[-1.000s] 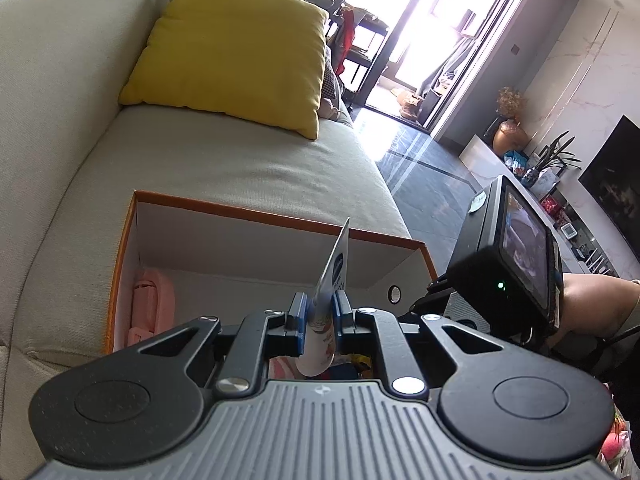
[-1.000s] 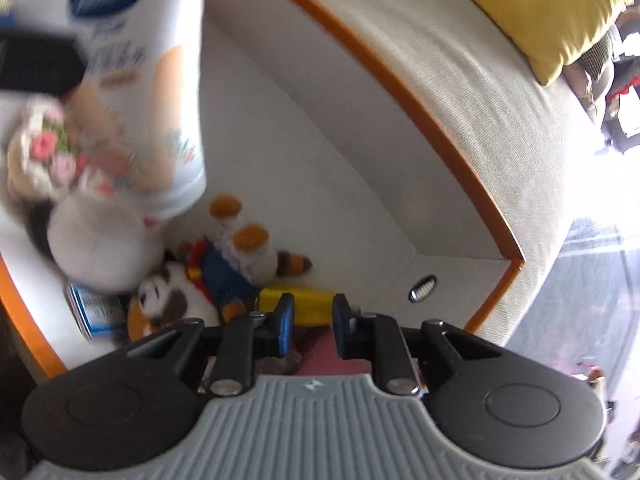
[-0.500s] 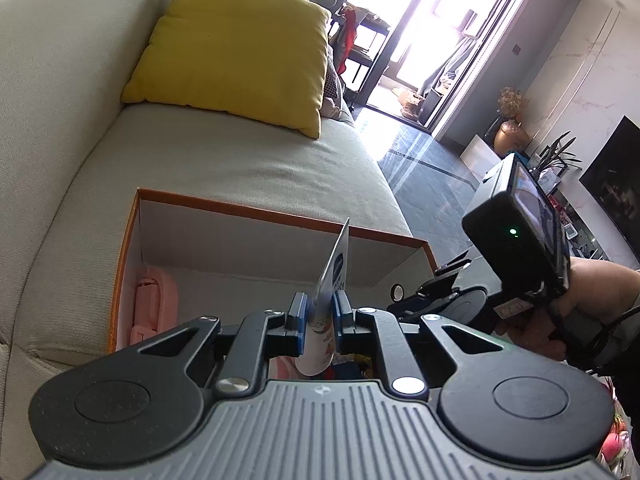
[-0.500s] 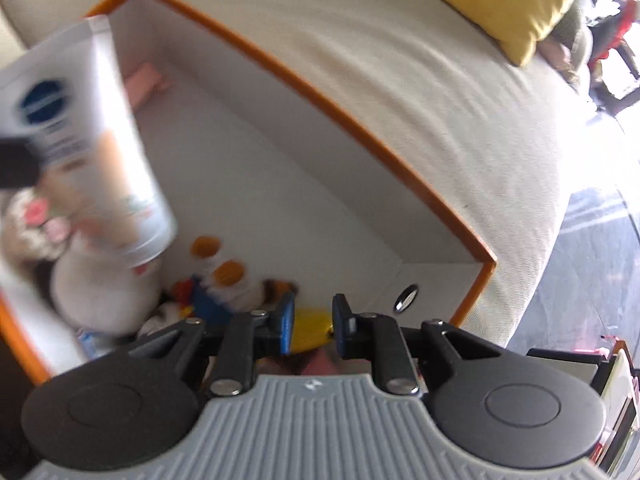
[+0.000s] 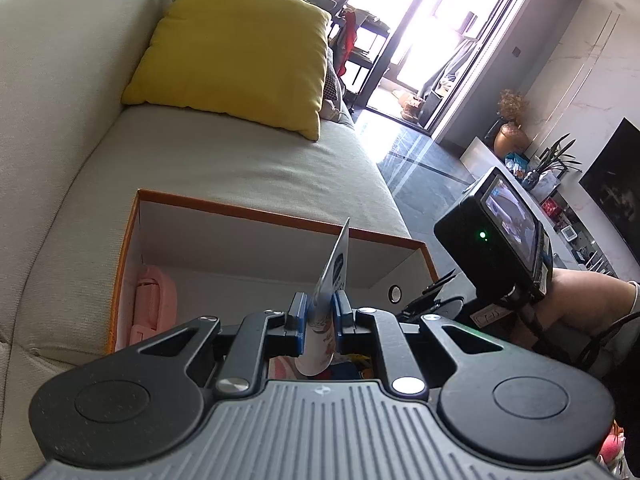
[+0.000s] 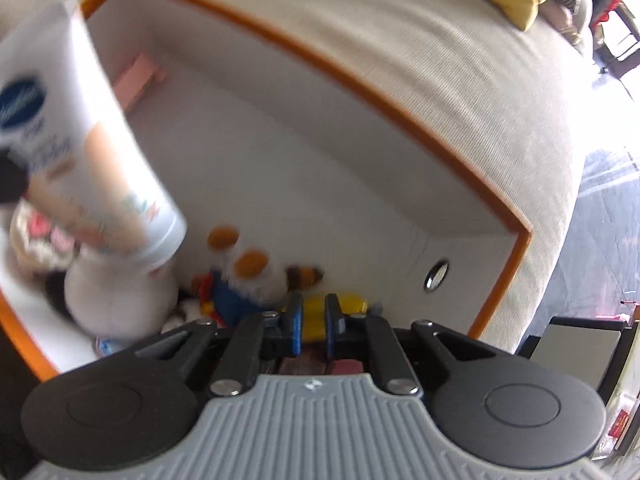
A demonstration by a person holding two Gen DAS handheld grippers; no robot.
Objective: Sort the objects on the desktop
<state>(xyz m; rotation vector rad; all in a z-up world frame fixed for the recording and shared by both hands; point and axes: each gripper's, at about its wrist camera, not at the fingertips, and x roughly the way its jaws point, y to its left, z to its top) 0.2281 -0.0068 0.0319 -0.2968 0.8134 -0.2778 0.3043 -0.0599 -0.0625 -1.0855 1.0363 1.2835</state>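
My left gripper (image 5: 319, 316) is shut on a white cream tube (image 5: 334, 276) with a blue logo, held upright over the orange-rimmed white box (image 5: 240, 210) on the sofa. In the right wrist view the same tube (image 6: 92, 160) hangs at the left above the box (image 6: 360, 80). My right gripper (image 6: 313, 320) points down into the box near its right end, jaws shut with only a narrow slit and nothing gripped. Below it lie a yellow object (image 6: 352, 304), a duck plush in blue (image 6: 236, 280) and a white plush (image 6: 120, 292). The picture is blurred.
A pink item (image 5: 154, 304) leans in the box's left end. A yellow cushion (image 5: 236, 52) rests on the beige sofa (image 5: 240, 160) behind the box. The right gripper's camera unit (image 5: 496, 240) and a person's forearm (image 5: 580, 300) sit just right of the box. Dark floor lies beyond.
The right gripper's jaws have drawn closer together and the hand has shifted and rolled over the box's right end. The left gripper and tube have stayed put.
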